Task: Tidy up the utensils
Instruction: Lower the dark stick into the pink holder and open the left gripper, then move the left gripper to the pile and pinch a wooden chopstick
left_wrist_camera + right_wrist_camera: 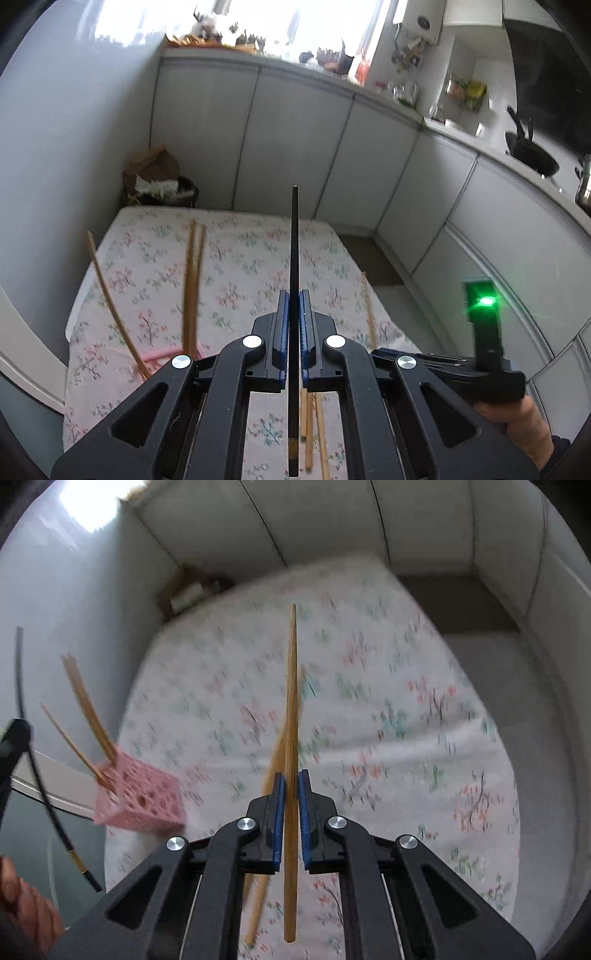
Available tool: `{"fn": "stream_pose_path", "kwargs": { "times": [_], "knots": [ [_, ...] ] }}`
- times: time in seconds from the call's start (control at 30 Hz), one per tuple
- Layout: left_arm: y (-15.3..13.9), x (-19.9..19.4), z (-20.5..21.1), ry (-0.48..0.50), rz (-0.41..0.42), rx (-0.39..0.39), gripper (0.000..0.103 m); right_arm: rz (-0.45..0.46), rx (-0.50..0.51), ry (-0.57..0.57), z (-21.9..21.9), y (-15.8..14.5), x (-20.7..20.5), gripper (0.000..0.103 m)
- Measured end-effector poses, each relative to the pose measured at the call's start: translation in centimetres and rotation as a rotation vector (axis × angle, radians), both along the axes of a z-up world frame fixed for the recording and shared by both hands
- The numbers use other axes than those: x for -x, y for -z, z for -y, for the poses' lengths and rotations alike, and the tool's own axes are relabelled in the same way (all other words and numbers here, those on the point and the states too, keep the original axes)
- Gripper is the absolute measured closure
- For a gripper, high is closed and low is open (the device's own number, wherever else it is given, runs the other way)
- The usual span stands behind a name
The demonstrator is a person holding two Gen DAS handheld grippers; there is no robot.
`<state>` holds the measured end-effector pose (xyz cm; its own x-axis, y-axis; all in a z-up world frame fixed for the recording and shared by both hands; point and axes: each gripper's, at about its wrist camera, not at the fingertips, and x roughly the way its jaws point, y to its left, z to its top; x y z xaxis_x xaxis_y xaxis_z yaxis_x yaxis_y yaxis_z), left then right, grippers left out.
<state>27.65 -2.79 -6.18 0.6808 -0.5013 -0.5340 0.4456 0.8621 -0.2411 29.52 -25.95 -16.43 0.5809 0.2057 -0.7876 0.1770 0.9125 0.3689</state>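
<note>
My left gripper is shut on a black chopstick that points forward over the floral-clothed table. My right gripper is shut on a wooden chopstick, lifted above the cloth. A pink lattice holder stands at the table's left edge with several wooden chopsticks leaning out of it; the left wrist view shows its rim and the sticks. Another wooden chopstick lies on the cloth under the right gripper. The black chopstick and left gripper appear at the far left.
White cabinet fronts run behind and to the right of the table. A brown paper bag and a dark bin sit in the far left corner. More wooden chopsticks lie on the cloth below the left gripper. A person's hand holds the right gripper.
</note>
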Motion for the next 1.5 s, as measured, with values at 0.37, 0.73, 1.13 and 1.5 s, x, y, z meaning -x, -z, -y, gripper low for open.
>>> {"fn": "stream_pose_path", "kwargs": {
  "times": [0.37,0.73,1.13,1.5],
  "knots": [
    [-0.6,-0.7,-8.1,-0.21,0.19,0.113,0.099,0.5,0.044,-0.052,-3.6,-9.4,3.9,0.095],
    [3.1,-2.4,-5.2,-0.224,0.248,-0.018,0.098,0.518,0.115,-0.109,-6.0,-8.2,3.6,0.095],
    [1.0,-2.4,-8.2,-0.281,0.027,0.027,0.077,0.493,0.063,-0.109,-7.2,-6.8,2.6,0.095],
    [1.3,-3.8,-10.9,-0.373,-0.214,-0.036,0.05,0.627,0.009,-0.058,-12.6,-7.2,-0.6,0.095]
  ]
}}
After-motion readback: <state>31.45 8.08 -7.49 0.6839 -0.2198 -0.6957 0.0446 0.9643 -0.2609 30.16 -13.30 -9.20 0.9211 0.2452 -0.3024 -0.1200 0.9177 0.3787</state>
